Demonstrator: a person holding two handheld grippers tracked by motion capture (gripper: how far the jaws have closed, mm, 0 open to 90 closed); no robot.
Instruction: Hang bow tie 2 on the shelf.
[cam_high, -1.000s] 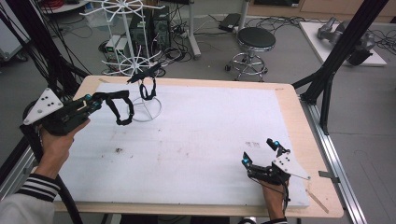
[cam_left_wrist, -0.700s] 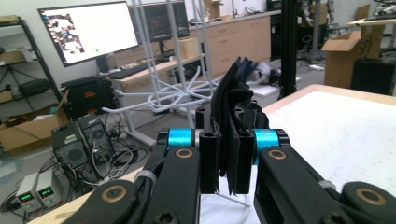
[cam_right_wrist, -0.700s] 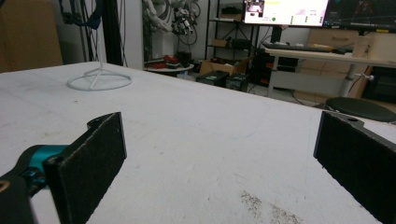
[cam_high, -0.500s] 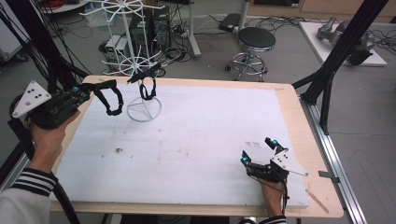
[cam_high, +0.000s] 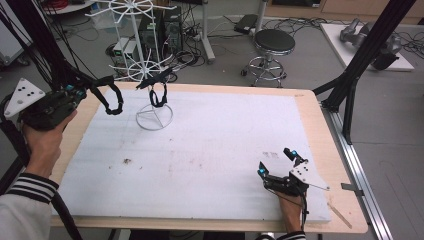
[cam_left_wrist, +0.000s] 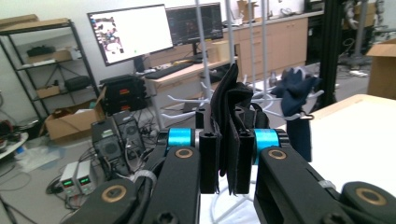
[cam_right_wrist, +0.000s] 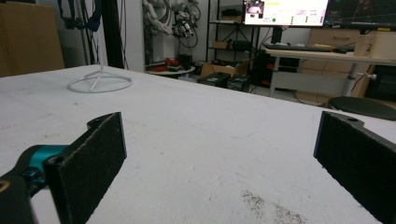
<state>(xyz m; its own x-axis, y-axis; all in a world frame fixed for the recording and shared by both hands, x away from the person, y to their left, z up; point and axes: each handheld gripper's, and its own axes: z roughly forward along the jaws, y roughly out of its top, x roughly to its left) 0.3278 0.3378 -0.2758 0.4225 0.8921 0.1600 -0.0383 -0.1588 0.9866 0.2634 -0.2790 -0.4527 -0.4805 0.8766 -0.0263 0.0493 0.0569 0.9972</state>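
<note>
left claw (cam_high: 98, 86) raised at the table's far-left, jaws clamped; right claw (cam_high: 276, 163) low, jaws spread wide.

1. Counter (cam_high: 320, 120): pale wooden rim, its top covered by a white sheet (cam_high: 215, 150) with dark specks left of centre.
2. Round black stool (cam_high: 272, 42): chrome legs, on the floor at upper centre of the high view.
3. Black frame struts (cam_high: 365, 55): slanting down at upper right of the high view.
4. White platform (cam_high: 365, 45): upper right corner, carrying grey machine parts.
5. Monitor (cam_left_wrist: 130, 32): lit white screen, upper left of the left gripper view; a second, darker screen just beside it.
6. Metal shelving (cam_left_wrist: 42, 60): far left, loaded with boxes.
7. Cardboard box (cam_right_wrist: 28, 37): upper left of the right gripper view.
</note>
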